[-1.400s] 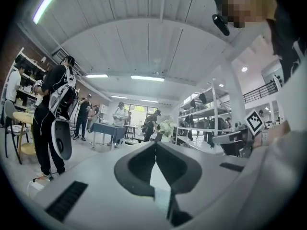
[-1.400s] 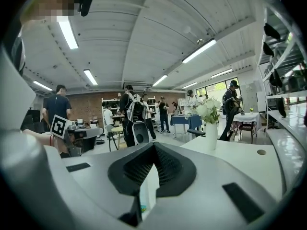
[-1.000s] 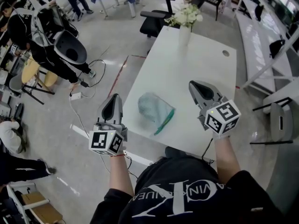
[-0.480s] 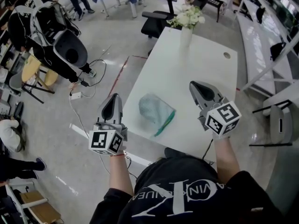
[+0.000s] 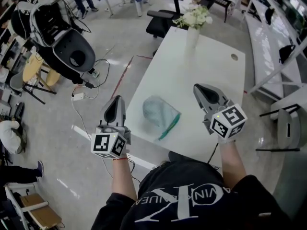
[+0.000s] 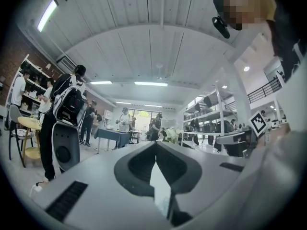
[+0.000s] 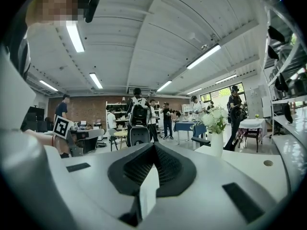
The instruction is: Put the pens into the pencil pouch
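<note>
Nearest to us, almost nothing has changed over the last second. The left gripper (image 5: 115, 104) and the right gripper (image 5: 200, 91) hover where they were, either side of the table's near end. In the left gripper view the jaws (image 6: 156, 150) are pressed together on nothing, and so are those in the right gripper view (image 7: 153, 150).

Between them the pale teal pencil pouch (image 5: 158, 111) lies in the same spot on the white table (image 5: 201, 61), a green strip (image 5: 169, 127) along its near edge. We cannot tell whether that strip is a zip or a pen. No loose pen shows on the tabletop, and the pouch's contents are hidden. We judge that this fits pens already stowed as well as a pause with the pens out of sight.

Farther off, only the person by the grey machine (image 5: 72, 49) has shifted, along with our own viewpoint slightly.

As for writing, the black shirt (image 5: 182, 200) bears white lettering, upside down and folded, with only "VIN" readable. The cubes (image 5: 109, 145) carry square markers, no words.
</note>
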A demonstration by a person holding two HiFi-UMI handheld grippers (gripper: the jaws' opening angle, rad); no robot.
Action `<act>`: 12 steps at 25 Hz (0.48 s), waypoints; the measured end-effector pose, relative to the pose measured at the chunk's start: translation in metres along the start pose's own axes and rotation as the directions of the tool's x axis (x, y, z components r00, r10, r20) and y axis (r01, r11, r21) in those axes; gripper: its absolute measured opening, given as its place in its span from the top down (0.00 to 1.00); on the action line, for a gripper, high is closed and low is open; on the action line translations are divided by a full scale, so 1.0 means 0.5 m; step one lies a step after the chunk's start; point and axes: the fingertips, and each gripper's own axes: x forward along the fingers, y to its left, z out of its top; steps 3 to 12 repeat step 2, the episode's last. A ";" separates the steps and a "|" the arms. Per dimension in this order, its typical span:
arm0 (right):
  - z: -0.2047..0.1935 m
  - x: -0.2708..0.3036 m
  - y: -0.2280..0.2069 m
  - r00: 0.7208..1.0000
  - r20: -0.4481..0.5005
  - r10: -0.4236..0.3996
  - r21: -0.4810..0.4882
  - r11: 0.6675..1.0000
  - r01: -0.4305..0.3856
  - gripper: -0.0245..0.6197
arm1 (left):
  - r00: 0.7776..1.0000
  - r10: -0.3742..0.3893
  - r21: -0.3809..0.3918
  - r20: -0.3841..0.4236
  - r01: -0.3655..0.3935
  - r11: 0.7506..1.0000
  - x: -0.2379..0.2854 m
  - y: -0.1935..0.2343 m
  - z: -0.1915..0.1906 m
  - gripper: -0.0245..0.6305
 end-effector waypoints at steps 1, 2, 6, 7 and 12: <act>-0.001 0.001 0.001 1.000 -0.001 0.002 0.000 1.000 -0.002 0.95 | 1.000 0.001 -0.002 0.000 -0.001 1.000 0.000 0.001 -0.001 0.96; -0.002 0.001 0.001 1.000 -0.003 0.005 0.000 1.000 -0.005 0.95 | 1.000 0.003 -0.004 0.000 -0.003 1.000 0.000 0.002 -0.001 0.96; -0.002 0.001 0.001 1.000 -0.003 0.005 0.000 1.000 -0.005 0.95 | 1.000 0.003 -0.004 0.000 -0.003 1.000 0.000 0.002 -0.001 0.96; -0.002 0.001 0.001 1.000 -0.003 0.005 0.000 1.000 -0.005 0.95 | 1.000 0.003 -0.004 0.000 -0.003 1.000 0.000 0.002 -0.001 0.96; -0.002 0.001 0.001 1.000 -0.003 0.005 0.000 1.000 -0.005 0.95 | 1.000 0.003 -0.004 0.000 -0.003 1.000 0.000 0.002 -0.001 0.96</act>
